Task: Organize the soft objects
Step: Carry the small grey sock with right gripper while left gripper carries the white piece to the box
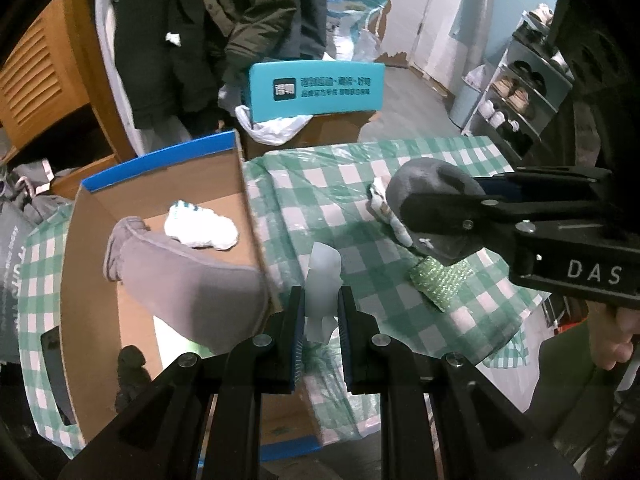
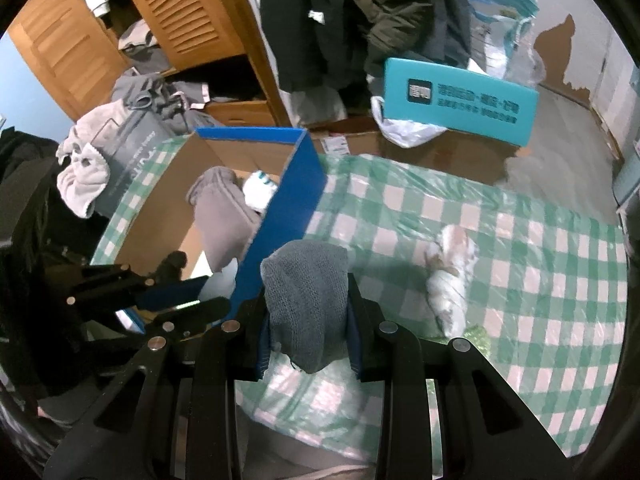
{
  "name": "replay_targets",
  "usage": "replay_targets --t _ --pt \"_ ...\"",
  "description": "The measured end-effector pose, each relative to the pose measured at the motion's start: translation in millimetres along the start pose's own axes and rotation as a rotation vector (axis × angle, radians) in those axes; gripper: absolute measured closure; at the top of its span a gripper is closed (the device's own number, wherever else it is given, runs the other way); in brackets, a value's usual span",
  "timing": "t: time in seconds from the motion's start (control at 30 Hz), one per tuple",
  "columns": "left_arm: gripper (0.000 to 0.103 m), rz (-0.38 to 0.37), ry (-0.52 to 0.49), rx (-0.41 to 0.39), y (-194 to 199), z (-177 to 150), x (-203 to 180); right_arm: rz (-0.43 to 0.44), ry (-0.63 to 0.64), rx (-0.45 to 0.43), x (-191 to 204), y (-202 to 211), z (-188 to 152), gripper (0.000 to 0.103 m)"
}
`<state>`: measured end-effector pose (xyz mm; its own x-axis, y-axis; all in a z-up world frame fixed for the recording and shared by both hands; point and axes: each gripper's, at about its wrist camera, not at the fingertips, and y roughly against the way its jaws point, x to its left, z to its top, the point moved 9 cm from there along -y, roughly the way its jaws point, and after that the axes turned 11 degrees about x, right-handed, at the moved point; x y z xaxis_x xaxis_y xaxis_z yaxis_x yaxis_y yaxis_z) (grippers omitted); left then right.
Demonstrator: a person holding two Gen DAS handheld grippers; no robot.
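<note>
roughly halfway, by my read. the cardboard box with the blue rim sits at the left end of the tabletop and already holds a long grey soft piece, a white item with teal marks and a small dark thing near its front corner (can't tell what that one is).

both claws are loaded. left claw is clamped on a pale whitish soft piece, held just right of the box wall, above the checked cloth. right claw is closed on a grey knit sock-like item, also up off the cloth, just beside the blue outer wall of the box.

still loose on the tabletop: a crumpled white-and-tan item and a green sparkly piece, near each other and well apart from the box.

so: three in, two in hand and close to the drop, two left to fetch. neither held item is over the box opening yet.
</note>
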<state>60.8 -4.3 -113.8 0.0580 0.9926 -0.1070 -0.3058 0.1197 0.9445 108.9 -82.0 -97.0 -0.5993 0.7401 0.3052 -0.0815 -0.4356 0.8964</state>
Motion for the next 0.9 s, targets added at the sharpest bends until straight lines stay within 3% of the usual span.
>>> replay_targets --t 0.63,0.9 --pt "0.087 0.071 0.109 -0.023 8 -14 77 0.023 0.097 0.048 67 -35 34 0.075" --pt "0.087 0.058 0.182 0.001 0 -22 109 0.039 0.118 0.089 89 -57 43 0.075"
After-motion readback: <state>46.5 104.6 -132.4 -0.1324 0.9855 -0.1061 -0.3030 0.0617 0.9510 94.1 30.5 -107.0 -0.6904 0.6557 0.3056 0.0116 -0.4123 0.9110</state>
